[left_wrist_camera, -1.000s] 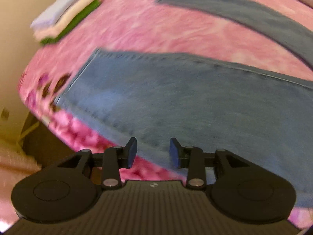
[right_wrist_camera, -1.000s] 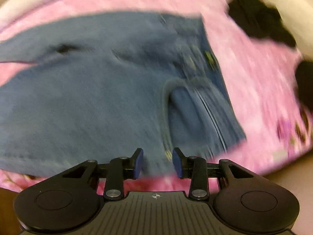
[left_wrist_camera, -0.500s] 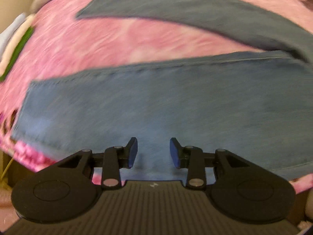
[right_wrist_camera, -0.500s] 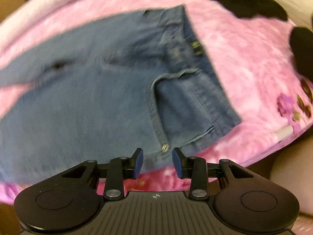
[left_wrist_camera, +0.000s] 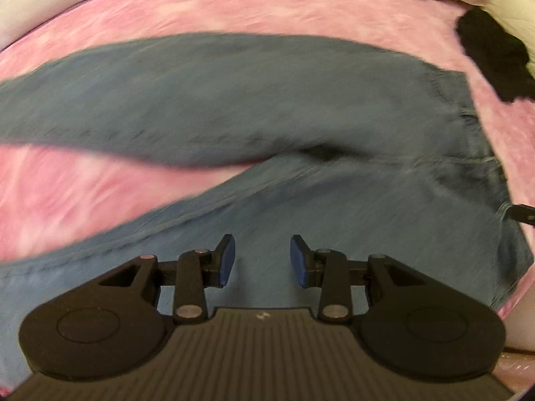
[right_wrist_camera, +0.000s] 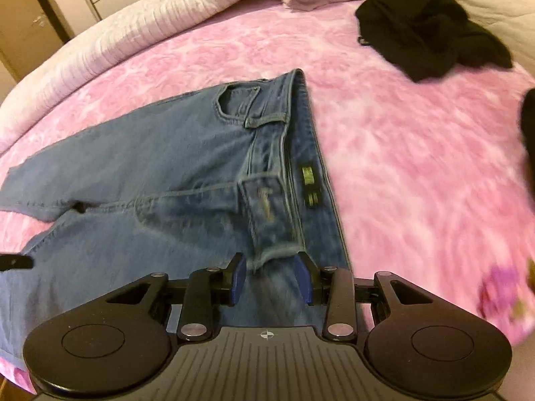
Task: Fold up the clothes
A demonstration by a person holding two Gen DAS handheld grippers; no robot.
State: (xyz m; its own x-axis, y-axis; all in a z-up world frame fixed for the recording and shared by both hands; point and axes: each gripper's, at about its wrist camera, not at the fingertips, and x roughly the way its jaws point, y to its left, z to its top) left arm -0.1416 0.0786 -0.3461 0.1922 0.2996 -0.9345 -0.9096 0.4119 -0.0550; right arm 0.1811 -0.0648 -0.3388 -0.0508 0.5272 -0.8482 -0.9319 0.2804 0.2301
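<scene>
Lying flat on the pink bed (right_wrist_camera: 401,167): jeans (right_wrist_camera: 150,173), legs spread. Right tool (right_wrist_camera: 270,280) gapes wide over the waistband; left tool (left_wrist_camera: 261,261) gapes wide above a leg. Black garment (right_wrist_camera: 428,46) well apart.

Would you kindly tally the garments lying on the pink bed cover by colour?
Blue: 1, the jeans, spread flat on the pink bed cover.
Black: 1 for certain, the crumpled black garment; a second dark shape at the right wrist view's right edge is too cropped to count.
Total: 2.
</scene>
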